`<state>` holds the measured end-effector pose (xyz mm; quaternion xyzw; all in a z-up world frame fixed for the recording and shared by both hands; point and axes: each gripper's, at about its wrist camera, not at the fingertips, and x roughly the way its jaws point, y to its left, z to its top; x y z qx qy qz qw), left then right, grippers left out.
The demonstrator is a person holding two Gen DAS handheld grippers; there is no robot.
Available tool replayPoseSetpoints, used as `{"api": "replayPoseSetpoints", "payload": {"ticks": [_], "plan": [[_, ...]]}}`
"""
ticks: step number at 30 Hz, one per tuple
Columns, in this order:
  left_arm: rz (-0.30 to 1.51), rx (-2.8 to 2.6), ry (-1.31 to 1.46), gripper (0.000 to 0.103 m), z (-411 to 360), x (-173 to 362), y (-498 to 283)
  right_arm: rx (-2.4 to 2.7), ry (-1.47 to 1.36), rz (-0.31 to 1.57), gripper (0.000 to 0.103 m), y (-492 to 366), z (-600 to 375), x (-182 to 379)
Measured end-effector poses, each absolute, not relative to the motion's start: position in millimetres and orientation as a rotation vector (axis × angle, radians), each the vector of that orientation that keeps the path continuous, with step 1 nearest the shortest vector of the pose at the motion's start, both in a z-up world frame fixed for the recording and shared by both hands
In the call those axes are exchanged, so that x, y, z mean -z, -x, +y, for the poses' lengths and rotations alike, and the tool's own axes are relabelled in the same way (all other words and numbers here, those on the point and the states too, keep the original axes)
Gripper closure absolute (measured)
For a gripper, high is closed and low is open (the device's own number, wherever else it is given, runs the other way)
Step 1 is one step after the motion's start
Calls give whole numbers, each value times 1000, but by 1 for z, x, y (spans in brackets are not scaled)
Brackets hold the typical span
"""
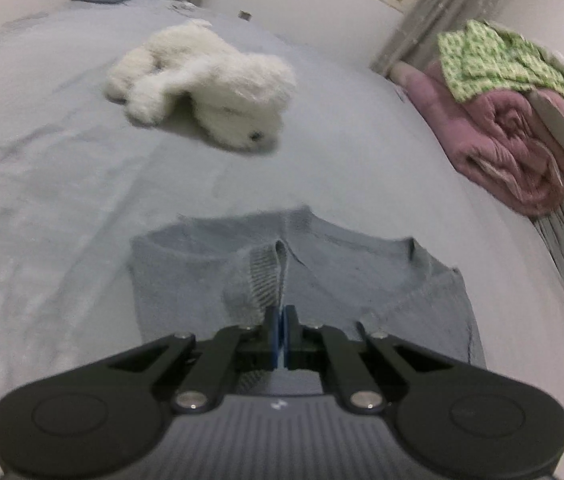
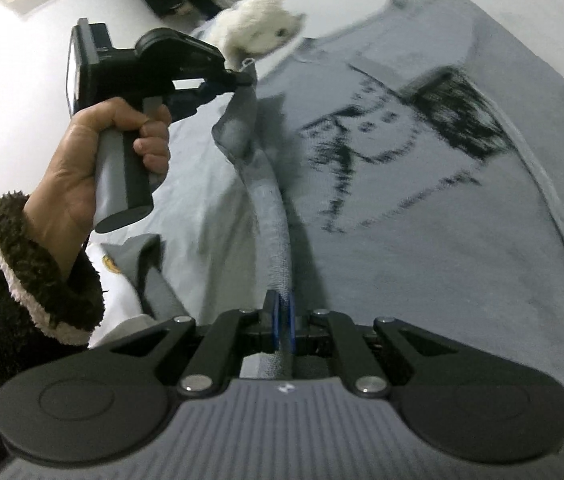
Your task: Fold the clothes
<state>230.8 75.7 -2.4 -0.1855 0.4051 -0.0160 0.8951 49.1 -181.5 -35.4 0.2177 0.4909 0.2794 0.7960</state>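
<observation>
We were working on a bed [image 1: 62, 140] spread with a pale grey sheet, with a white plush toy [image 1: 210, 80] lying further up it, a rolled pink quilt [image 1: 513, 148] with a green patterned cloth [image 1: 493, 60] on top at the far side, and a curtain behind. The thing we were folding, a grey sweatshirt [image 2: 421, 248] with a dark sketchy print on its front, lay spread flat on the sheet, its neck toward the toy. Our left gripper [image 2: 242, 77] was clamped on the cuff end of one sleeve [image 2: 270, 216], and our right gripper [image 2: 282, 320] was clamped on the same sleeve lower down, so that the sleeve hung lifted between the two tools, off the body of the garment. In the left wrist view the ribbed cuff [image 1: 266, 276] stood pinched just ahead of the closed fingers. We judged the main risk to be the thin bite: each tool held only a narrow edge of knit, and a sharp pull or a pull in different directions could slide the fabric out, dropping the sleeve in a heap. Pulling too hard could also drag the body across the sheet and wrinkle the flat part, spoiling the line of any fold. The toy sat near the left tool, and a wide swing could knock it. Both pictures were blurred, so how deep the grip went we could not tell.
</observation>
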Motion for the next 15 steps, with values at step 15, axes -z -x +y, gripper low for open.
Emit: {"api": "replayPoseSetpoints", "payload": {"ticks": [15], "plan": [[903, 160, 410, 101, 34, 28, -244, -522, -510, 1112, 98, -55, -206, 45]]}}
